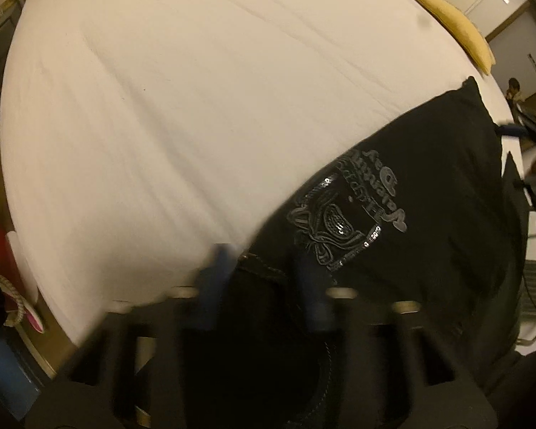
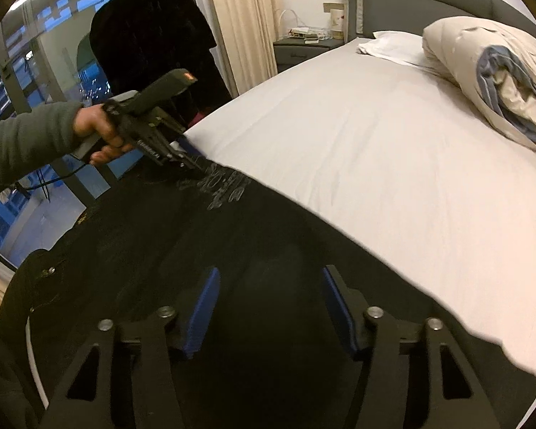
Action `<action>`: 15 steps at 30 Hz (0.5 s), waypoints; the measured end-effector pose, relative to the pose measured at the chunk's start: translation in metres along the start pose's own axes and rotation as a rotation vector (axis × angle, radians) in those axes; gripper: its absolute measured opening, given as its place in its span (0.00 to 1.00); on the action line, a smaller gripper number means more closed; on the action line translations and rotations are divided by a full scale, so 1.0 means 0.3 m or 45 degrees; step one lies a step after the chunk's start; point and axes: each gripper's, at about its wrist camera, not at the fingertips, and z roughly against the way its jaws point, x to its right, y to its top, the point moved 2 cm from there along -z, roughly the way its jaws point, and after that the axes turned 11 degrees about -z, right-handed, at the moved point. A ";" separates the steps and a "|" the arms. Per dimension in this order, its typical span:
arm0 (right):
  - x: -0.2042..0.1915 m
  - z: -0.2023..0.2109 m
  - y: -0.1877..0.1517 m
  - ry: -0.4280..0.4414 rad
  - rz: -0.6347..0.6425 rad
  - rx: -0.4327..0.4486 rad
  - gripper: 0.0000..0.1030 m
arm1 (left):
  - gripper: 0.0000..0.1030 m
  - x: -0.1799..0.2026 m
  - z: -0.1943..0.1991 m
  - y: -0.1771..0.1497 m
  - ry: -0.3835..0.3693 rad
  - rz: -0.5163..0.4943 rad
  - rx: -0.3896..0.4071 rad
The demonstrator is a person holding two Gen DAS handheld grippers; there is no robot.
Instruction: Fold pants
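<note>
Black pants [image 1: 428, 196] with a grey embroidered crest lie along the near edge of a white bed [image 1: 196, 107]. My left gripper [image 1: 264, 271], blurred in its own view, has its blue fingers [image 1: 218, 275] on either side of the stitched edge of the pants, pinching the cloth. From the right wrist view the left gripper [image 2: 193, 164], held by a hand in a grey sleeve [image 2: 96, 125], sits on the far edge of the pants [image 2: 160, 236]. My right gripper [image 2: 269, 286] hangs open just above the dark cloth, blue pads [image 2: 205, 307] wide apart.
White sheet [image 2: 375, 161] stretches beyond the pants. A rolled duvet [image 2: 493, 71] and a pillow [image 2: 393, 44] lie at the headboard, with a nightstand [image 2: 303, 50] beside them. A dark garment [image 2: 153, 35] hangs by the window. A yellow cushion [image 1: 457, 25] sits at the bed's far edge.
</note>
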 end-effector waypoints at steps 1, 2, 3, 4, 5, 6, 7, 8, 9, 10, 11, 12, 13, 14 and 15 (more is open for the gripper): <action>0.005 -0.017 0.024 -0.013 0.014 -0.006 0.56 | 0.17 0.011 0.010 -0.003 0.017 -0.012 0.006; 0.002 -0.032 0.048 -0.024 0.032 -0.011 0.55 | 0.14 0.019 0.015 0.000 0.043 -0.029 0.009; -0.003 -0.054 0.076 -0.034 0.059 -0.026 0.53 | 0.11 0.027 0.023 0.003 0.071 -0.044 0.022; -0.008 -0.071 0.092 -0.040 0.073 -0.042 0.52 | 0.08 0.037 0.036 0.003 0.091 -0.057 0.045; -0.009 -0.087 0.107 -0.047 0.085 -0.056 0.52 | 0.07 0.043 0.048 0.000 0.108 -0.065 0.065; -0.013 -0.114 0.125 -0.052 0.106 -0.086 0.51 | 0.07 0.048 0.064 -0.003 0.126 -0.070 0.093; -0.013 -0.128 0.130 -0.059 0.123 -0.105 0.49 | 0.07 0.054 0.079 -0.007 0.142 -0.074 0.121; -0.014 -0.148 0.134 -0.070 0.141 -0.127 0.48 | 0.07 0.058 0.096 -0.011 0.151 -0.076 0.146; -0.013 -0.175 0.142 -0.081 0.160 -0.162 0.48 | 0.07 0.067 0.115 -0.023 0.158 -0.080 0.167; -0.007 -0.191 0.147 -0.097 0.172 -0.180 0.47 | 0.07 0.076 0.134 -0.033 0.165 -0.087 0.190; 0.001 -0.207 0.149 -0.111 0.177 -0.200 0.46 | 0.07 0.106 0.159 -0.080 0.162 -0.091 0.214; 0.008 -0.219 0.150 -0.114 0.177 -0.217 0.45 | 0.07 0.119 0.177 -0.098 0.161 -0.095 0.239; 0.016 -0.233 0.152 -0.122 0.178 -0.233 0.45 | 0.07 0.125 0.189 -0.103 0.171 -0.107 0.255; 0.023 -0.247 0.156 -0.133 0.181 -0.248 0.44 | 0.07 0.129 0.197 -0.106 0.184 -0.119 0.267; 0.029 -0.259 0.161 -0.147 0.184 -0.261 0.44 | 0.07 0.127 0.200 -0.103 0.191 -0.128 0.275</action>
